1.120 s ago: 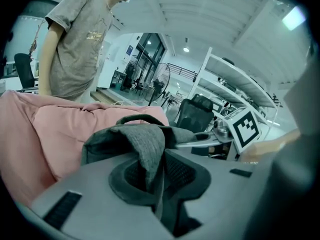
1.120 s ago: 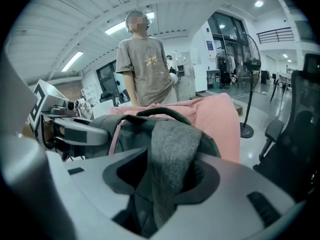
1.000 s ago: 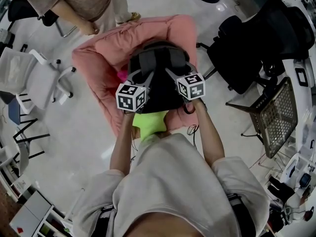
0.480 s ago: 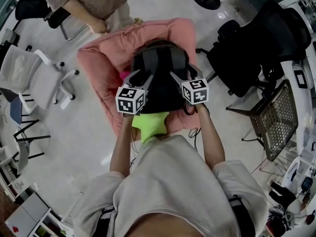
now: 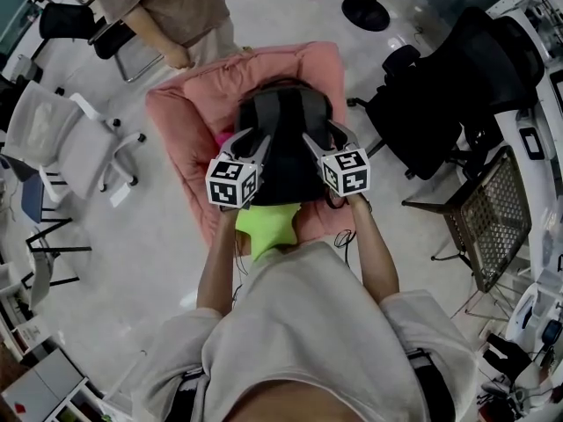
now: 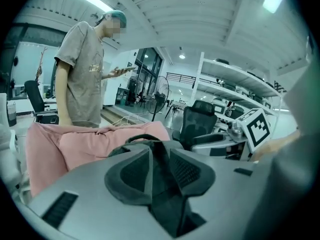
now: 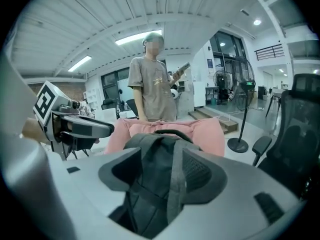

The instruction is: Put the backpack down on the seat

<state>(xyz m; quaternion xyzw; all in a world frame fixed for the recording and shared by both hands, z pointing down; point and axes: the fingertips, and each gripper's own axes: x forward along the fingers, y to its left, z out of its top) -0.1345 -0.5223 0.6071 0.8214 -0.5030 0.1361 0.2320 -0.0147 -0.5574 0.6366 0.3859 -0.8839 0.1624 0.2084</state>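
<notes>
Resting on the pink cushioned seat (image 5: pixel 189 121), the black backpack (image 5: pixel 283 143) lies with its grey-strapped back panel facing up and its top handle toward the far end of the cushion. Both grippers reach over its near end from the person holding them, side by side and a little apart.

The left gripper (image 6: pixel 161 169) has its jaws closing. The left shoulder strap (image 6: pixel 162 199) runs up between them and fills the narrow gap, dark fabric against both pads.

The right gripper (image 7: pixel 167 174) is also closing. Its jaws stand somewhat wider around the right shoulder strap (image 7: pixel 155 194), with the grey webbing edge lying against one pad.

A bystander (image 5: pixel 158 7) in a tan shirt stands just beyond the seat. A black office chair (image 5: pixel 449 86) stands to the right and a white chair (image 5: pixel 53 139) to the left.
</notes>
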